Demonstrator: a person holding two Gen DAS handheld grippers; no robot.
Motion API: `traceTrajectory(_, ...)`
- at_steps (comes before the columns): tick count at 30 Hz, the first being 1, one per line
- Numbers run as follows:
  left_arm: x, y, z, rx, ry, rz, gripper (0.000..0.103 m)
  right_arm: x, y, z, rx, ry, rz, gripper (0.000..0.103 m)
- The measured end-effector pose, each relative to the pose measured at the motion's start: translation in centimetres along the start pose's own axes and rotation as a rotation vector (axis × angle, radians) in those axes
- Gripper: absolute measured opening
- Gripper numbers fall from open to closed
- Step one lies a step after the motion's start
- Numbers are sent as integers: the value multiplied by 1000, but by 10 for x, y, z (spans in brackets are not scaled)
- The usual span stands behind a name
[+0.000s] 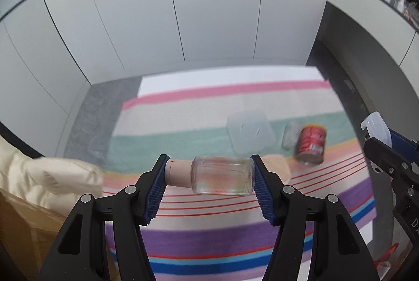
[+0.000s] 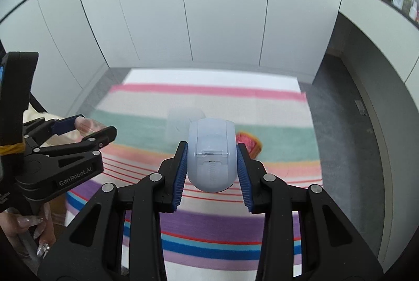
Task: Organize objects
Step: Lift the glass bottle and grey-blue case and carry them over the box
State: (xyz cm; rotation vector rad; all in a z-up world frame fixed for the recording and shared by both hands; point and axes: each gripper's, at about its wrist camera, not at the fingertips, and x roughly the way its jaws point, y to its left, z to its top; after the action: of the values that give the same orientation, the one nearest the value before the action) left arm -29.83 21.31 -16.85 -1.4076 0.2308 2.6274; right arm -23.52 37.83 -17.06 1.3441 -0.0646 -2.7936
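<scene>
Left wrist view: no label can be read on the red can (image 1: pixel 311 144), which lies tilted on the striped cloth (image 1: pixel 209 236) far right, its print blurred. The left gripper (image 1: pixel 210 173) points steeply down over the cloth, and its blue ribbed pads clamp a clear glass jar (image 1: pixel 222 174) lying sideways between them, the pinkish lid (image 1: pixel 178 172) against the left pad and the base against the right. Beyond the jar a translucent square lid (image 1: pixel 251 133) lies flat on the green stripe, with a small clear piece just left of the can. At the right edge the right gripper (image 1: pixel 379 139) shows from the side with a pale plastic thing in its tips. A cream cushion (image 1: pixel 52 176) sits at the left.

Right wrist view: the left gripper's (image 2: pixel 91 131) black body reads "GenRobot.AI". A hand (image 2: pixel 26 228) with long decorated nails grips its handle at lower left. The right gripper (image 2: pixel 212 160) points down at the cloth (image 2: pixel 209 228), its jaws set narrow and closed on a pale blue rounded plastic container (image 2: pixel 210 155) with a clear latch on top. The red can (image 2: pixel 248 143) peeks out behind the right finger.
</scene>
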Motion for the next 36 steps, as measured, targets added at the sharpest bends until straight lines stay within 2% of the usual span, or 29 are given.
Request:
traceTrajectory(2,-23,-1,9,4,-31,24,62,-20,0,13,7,-17,10,37)
traceTrajectory(4,-46,-3,14,8,-69,90,62,-35,1,21,6,-31,13,37)
traceTrajectory(12,-110,0,34,-29,-133,32,62,-93,15,47,-39,-90,-7,37)
traceTrajectory(18,-127,0,37,-33,-131,20,62,-114,20,51,-49,-110,-10,37)
traceTrajectory(33,-148,-2,27,-21,-114,21,62,-122,20,45,-52,-99,-2,37)
traceTrajectory(36,-157,0,20,-30,-102,-2,62,-132,20,41,-52,-106,-8,37)
